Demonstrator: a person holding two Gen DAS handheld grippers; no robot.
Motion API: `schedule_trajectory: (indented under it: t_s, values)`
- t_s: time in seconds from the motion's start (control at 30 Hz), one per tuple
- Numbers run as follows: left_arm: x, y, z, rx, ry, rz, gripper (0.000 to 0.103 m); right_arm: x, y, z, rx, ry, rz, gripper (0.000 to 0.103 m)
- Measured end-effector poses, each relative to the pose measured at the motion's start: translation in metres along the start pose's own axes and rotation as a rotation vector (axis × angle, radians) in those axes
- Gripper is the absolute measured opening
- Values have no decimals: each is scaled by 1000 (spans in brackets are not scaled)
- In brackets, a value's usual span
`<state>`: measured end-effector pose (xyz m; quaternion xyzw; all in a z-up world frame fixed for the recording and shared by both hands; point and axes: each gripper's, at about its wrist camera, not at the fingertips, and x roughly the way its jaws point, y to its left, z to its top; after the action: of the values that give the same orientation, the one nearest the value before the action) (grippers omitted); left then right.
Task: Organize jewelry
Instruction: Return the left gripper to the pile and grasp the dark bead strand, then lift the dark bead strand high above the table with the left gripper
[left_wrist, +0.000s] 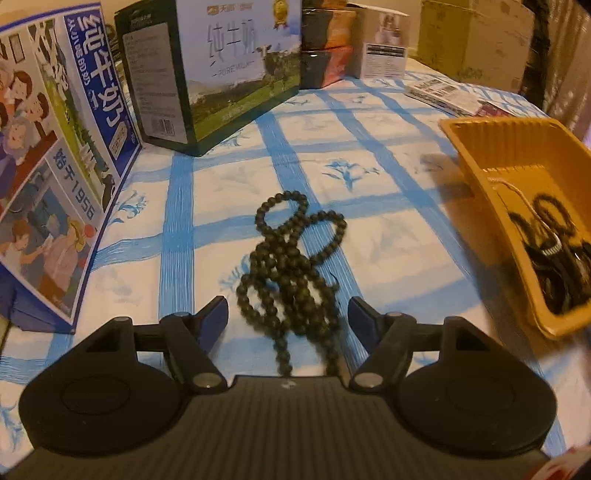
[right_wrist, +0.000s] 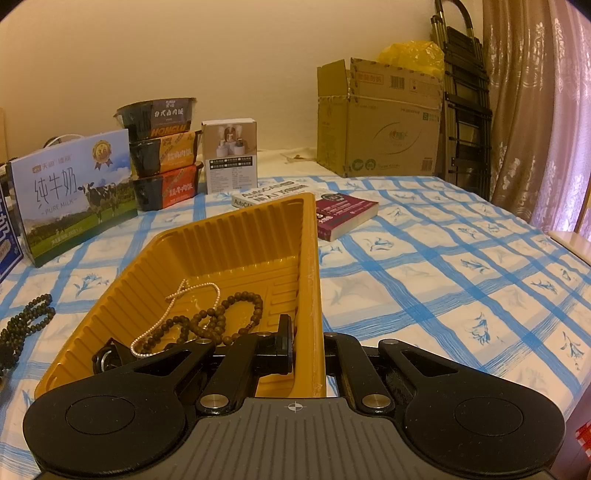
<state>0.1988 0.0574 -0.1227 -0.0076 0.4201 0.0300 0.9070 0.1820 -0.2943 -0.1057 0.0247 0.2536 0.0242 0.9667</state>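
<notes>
Left tool (left_wrist: 288, 314): jaws spread wide, gripping nothing; tips poised over the near end of the dark bead strand, one on each side of it.
Dark bead strand (left_wrist: 291, 258): a looped heap lying on the blue-checked cloth (left_wrist: 369, 147), running from between the left tool's tips forward and away from it.
Right tool (right_wrist: 308, 347): clenched on the right wall of the yellow tray (right_wrist: 310, 258), one finger inside, one outside.
Yellow tray: ahead of the right tool; to the right of the left tool.
Tray contents: brown bead strand (right_wrist: 221, 321) and thin pale chain (right_wrist: 177, 314), left of the right tool's inner finger.
Behind: milk cartons (left_wrist: 236, 66), beyond the left tool.
</notes>
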Motion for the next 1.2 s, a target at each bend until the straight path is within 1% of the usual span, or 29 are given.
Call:
schedule_trajectory:
  t_s: [0.13, 0.2, 0.27, 0.33, 0.43, 0.5, 0.57, 0.67, 0.73, 0.77, 0.93, 1.2]
  values:
    - [14, -1, 7, 0, -7, 11, 68, 0, 0, 0, 0, 1, 0, 4]
    - [22, -1, 11, -4, -5, 8, 60, -1, -1, -1, -1, 2, 0, 4]
    - [28, 1, 12, -15, -2, 4, 60, -1, -1, -2, 0, 4, 0, 4]
    - [31, 0, 14, -14, -13, 2, 57, -2, -3, -3, 0, 5, 0, 4]
    - [33, -2, 14, 2, -26, -9, 43, 1, -3, -4, -3, 10, -3, 4]
    - [33, -4, 15, 15, -31, -25, 26, 2, -3, -3, -3, 12, -4, 4]
    - [32, -6, 14, 18, -31, -34, 22, 2, -2, -3, -4, 12, -4, 4]
    - [30, -6, 15, 28, -27, -54, 13, 2, -4, -4, -5, 11, -4, 4]
    - [26, -4, 14, 34, -21, -61, 11, 2, -2, -3, -5, 12, -4, 4]
    - [23, -3, 14, 38, -21, -66, 7, 2, -3, -4, -4, 12, -4, 4]
    - [-7, 9, 21, 60, -46, -79, 7, 2, -2, -3, -4, 11, -5, 4]
    - [-73, 28, 55, 75, -145, -89, 7, 3, -2, -3, 3, 13, -5, 4]
